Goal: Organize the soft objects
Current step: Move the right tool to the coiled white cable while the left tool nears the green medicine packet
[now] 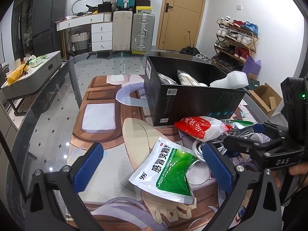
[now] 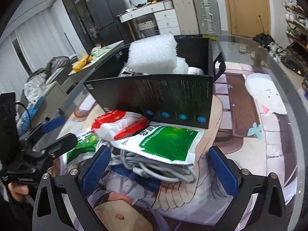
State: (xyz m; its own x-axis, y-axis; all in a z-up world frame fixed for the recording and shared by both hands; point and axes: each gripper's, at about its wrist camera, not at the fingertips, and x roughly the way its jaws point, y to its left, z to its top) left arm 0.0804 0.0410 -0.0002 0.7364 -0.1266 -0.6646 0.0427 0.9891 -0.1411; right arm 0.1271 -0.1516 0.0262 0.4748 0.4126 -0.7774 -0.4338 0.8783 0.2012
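Right wrist: box point(image 2: 163, 96) behind cable point(image 2: 154, 167), pouches.

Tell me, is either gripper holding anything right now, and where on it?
Nothing is held. The left gripper is open over the green packet; the right gripper is open around the white cable, pads not closed on it.

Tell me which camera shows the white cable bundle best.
The right wrist view: the cable bundle lies coiled between the open right claw, partly under a green packet. The left wrist view shows only a sliver behind a claw finger.
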